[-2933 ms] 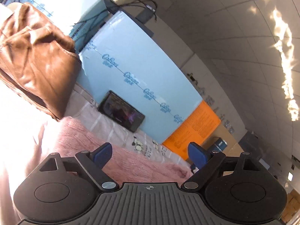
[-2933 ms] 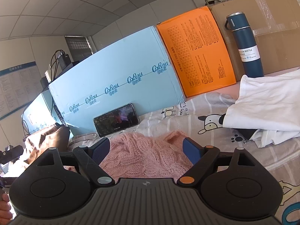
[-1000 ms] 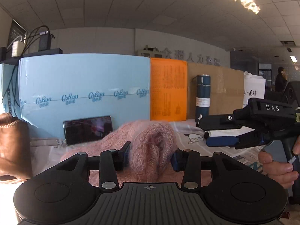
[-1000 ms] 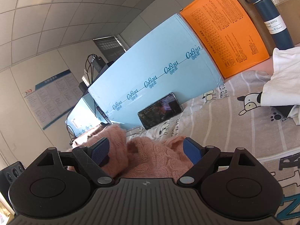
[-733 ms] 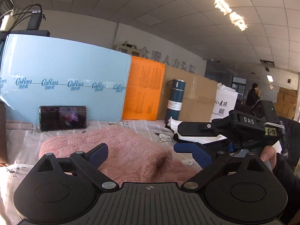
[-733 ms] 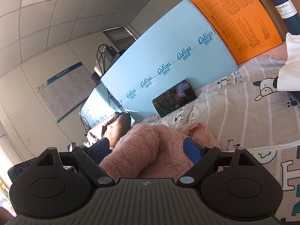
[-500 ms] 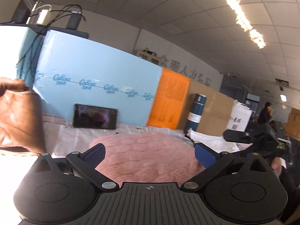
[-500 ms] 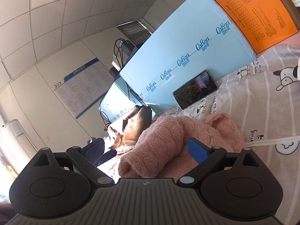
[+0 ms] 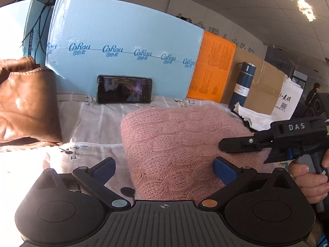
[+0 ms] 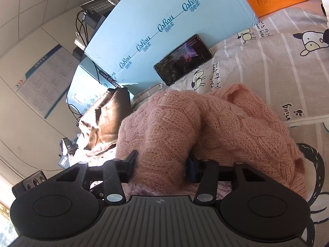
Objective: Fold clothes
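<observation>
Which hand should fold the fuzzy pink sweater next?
Right. The right gripper already pinches a fold of the pink sweater; the left gripper stands wide open, holding nothing.

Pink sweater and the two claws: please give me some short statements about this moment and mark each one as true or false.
1. The right claw is closed on a bunched fold of the pink sweater. True; its jaws have just been closing.
2. The left claw also pinches the sweater. False: its jaws stand wide open, touching no knit.
3. A phone leans against the light blue box. True.
4. The blue bottle lies flat on the sheet. False: it stands upright beside the orange box.
5. The brown leather garment lies on top of the sweater. False: it sits apart from it, with bare sheet between them.
</observation>
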`<state>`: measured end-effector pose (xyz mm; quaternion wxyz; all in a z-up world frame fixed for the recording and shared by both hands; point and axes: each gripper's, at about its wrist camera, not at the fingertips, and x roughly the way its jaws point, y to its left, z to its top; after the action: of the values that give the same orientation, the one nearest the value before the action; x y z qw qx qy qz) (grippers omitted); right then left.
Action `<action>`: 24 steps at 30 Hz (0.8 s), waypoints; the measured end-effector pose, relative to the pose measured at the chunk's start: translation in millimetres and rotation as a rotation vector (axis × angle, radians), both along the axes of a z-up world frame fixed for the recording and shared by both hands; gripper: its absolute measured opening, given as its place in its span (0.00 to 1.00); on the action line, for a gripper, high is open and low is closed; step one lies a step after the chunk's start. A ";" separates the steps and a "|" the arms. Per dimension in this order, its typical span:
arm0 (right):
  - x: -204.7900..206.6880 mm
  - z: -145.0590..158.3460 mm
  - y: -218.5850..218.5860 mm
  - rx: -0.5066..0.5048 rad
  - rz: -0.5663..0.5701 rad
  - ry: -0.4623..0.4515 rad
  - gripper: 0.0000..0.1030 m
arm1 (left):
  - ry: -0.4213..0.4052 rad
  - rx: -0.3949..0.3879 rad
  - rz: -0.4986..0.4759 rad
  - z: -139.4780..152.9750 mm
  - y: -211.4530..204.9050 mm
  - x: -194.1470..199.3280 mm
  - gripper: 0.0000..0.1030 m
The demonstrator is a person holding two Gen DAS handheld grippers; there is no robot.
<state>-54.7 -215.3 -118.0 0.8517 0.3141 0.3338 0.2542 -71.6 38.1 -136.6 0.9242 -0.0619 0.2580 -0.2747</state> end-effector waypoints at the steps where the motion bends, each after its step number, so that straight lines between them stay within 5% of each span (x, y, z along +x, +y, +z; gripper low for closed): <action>1: 0.0 -3.1 -4.8 0.028 0.002 -0.004 0.22 | 0.013 -0.019 -0.016 -0.2 -2.5 2.3 0.99; 7: -14.4 9.9 -45.7 0.168 -0.109 -0.139 0.19 | -0.052 -0.117 -0.042 18.9 -14.4 13.2 0.99; 12: -28.3 10.3 -68.8 0.150 -0.183 -0.157 0.19 | -0.050 -0.058 0.035 13.5 -29.3 44.1 0.99; 16: -28.5 4.0 -71.5 0.090 -0.216 -0.151 0.19 | 0.054 -0.082 0.087 -6.8 -36.5 72.0 0.99; 20: -25.3 1.5 -54.8 -0.051 -0.196 -0.159 0.22 | 0.061 -0.024 0.100 -18.0 -39.5 75.2 1.00; 24: -21.5 -3.5 -54.3 -0.089 -0.222 -0.132 0.33 | 0.042 -0.086 0.087 -14.0 -28.5 67.6 1.00</action>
<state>-76.3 -269.5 -121.5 0.9078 0.2935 0.2510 0.1637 -4.0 9.6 -150.6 0.9261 -0.1186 0.2623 -0.2438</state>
